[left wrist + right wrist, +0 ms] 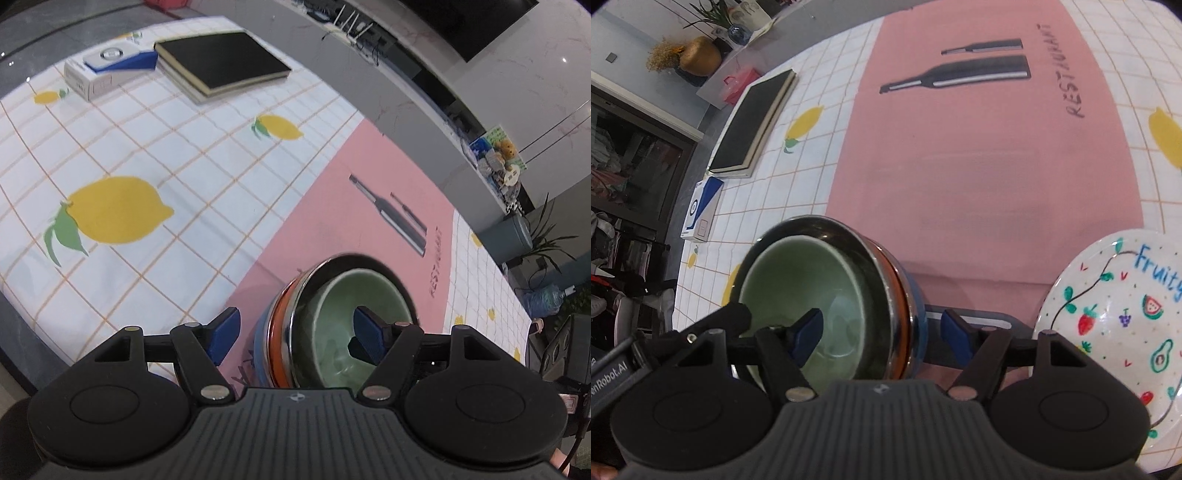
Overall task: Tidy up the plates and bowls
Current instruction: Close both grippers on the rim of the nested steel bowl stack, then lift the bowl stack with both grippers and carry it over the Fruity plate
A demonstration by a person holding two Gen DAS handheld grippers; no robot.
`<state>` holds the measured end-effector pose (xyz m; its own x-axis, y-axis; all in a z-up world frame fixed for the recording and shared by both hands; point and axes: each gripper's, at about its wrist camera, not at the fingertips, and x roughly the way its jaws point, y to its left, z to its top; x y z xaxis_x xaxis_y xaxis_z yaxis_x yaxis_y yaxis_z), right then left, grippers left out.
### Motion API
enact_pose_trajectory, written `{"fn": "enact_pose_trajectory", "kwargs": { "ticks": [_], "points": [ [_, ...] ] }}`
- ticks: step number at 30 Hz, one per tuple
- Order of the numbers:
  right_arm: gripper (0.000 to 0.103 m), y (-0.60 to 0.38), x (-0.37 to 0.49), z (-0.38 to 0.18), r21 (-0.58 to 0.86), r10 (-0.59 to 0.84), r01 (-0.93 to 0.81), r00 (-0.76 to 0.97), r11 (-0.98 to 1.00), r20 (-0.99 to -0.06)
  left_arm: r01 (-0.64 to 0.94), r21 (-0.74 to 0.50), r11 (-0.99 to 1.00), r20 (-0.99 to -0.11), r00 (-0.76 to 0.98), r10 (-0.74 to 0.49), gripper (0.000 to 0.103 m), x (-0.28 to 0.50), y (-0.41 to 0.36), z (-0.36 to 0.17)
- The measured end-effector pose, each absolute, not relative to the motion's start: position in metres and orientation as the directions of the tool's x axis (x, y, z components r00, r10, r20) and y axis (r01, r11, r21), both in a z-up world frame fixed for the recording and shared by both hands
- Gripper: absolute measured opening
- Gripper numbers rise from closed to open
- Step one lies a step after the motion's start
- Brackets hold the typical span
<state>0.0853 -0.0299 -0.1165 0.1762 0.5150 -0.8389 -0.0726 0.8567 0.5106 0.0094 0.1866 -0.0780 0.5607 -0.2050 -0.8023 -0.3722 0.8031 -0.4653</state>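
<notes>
A stack of nested bowls sits on the pink placemat: a green bowl innermost, inside a shiny steel bowl, over an orange one and a blue one. My left gripper is open and straddles the stack's near rim, one blue pad inside the green bowl, one outside. My right gripper is open and straddles the opposite rim the same way over the green bowl. A white fruit-patterned plate lies to the right of the stack.
A black notebook and a white-and-blue box lie at the far side of the lemon-print tablecloth. The placemat shows printed bottles. Table edges and a counter lie beyond.
</notes>
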Motion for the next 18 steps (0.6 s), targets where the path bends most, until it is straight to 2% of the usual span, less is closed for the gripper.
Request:
{"fn": "enact_pose_trajectory", "kwargs": {
  "ticks": [8,13,16,18],
  "points": [
    [0.064,-0.036,0.089,-0.138,0.551,0.546,-0.006,0.136,0.835,-0.826,-0.415,-0.495,0.764,-0.824,0.504,-0.260,0.079,0.015,0.188,-0.106],
    [0.053,-0.039,0.089,-0.140,0.591,0.584,0.013,0.130,0.807,-0.801,-0.454,-0.514,0.728,-0.827,0.488,-0.279,0.067,0.015,0.191,-0.116],
    [0.051,-0.040,0.089,-0.141,0.602,0.595,0.021,0.129,0.798,-0.793,-0.457,-0.518,0.723,-0.826,0.485,-0.285,0.052,0.015,0.190,-0.117],
    [0.050,-0.042,0.089,-0.141,0.608,0.600,0.030,0.130,0.793,-0.789,-0.459,-0.516,0.723,-0.828,0.483,-0.284,0.051,0.016,0.189,-0.117]
  ]
}}
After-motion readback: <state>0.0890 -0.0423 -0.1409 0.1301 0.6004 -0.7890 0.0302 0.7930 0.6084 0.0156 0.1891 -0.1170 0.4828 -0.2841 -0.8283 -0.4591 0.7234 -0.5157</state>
